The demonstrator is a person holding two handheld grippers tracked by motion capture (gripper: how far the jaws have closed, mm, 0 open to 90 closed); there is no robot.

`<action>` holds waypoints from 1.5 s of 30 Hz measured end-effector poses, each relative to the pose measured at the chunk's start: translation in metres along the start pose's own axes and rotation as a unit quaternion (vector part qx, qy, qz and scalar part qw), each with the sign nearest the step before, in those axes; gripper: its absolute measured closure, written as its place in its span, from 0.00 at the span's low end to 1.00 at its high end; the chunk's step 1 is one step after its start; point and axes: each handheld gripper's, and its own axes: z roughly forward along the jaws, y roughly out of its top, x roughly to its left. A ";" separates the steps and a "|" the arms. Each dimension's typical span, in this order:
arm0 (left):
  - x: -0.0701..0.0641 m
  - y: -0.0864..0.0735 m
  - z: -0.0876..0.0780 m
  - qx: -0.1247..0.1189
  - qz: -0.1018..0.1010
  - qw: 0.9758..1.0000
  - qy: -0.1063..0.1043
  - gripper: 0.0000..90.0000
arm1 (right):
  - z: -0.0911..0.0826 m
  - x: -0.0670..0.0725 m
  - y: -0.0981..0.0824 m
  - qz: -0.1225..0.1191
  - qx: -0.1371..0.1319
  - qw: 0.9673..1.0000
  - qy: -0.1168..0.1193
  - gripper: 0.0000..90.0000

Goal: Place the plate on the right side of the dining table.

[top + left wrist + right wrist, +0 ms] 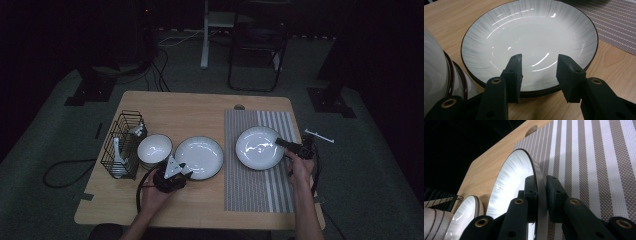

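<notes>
A white plate with a dark rim (257, 147) lies on the striped placemat (255, 192). My right gripper (281, 143) is shut on its right rim; in the right gripper view the plate (511, 177) stands edge-on between the two pads of that gripper (541, 192). A second white plate (200, 156) sits on the bare wood at the middle. My left gripper (184, 171) hovers at its near-left rim. In the left gripper view its jaws (539, 72) stand open above that plate (529, 32), with nothing between them.
A stack of white bowls (154, 148) stands left of the middle plate, close to my left gripper. A black wire rack (122, 145) with spoons is at the table's left edge. Bare wood (175, 110) lies behind the dishes. A chair stands beyond the table.
</notes>
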 end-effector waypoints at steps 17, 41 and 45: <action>0.000 0.000 0.000 0.000 0.000 1.000 0.000 0.63 | 0.003 -0.011 -0.003 0.012 0.001 1.000 -0.005 0.89; 0.000 0.000 0.000 -0.001 0.000 1.000 0.001 0.63 | 0.010 -0.020 -0.009 0.001 0.020 0.998 -0.059 0.93; 0.000 0.000 0.000 -0.001 0.000 1.000 0.001 0.63 | 0.010 -0.021 -0.010 0.004 0.021 0.998 -0.059 0.93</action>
